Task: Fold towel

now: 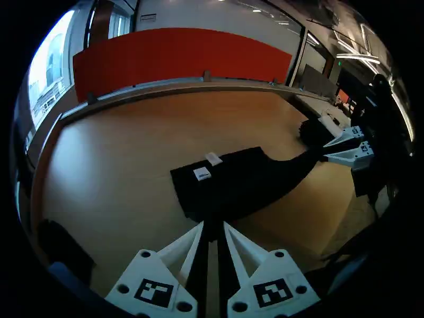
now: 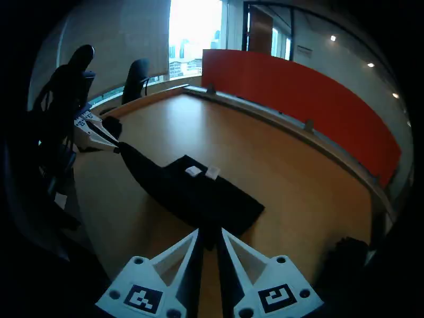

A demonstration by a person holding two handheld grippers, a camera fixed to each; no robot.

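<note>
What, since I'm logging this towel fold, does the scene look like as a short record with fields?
surface: wooden table
item: black towel, mostly spread on the table, one end pulled out to a point
tags: two white tags on the towel's top side
left gripper: shut on the towel's edge
right gripper: shut on the towel's edge, at another spot
background: red partition along the table's far side
</note>
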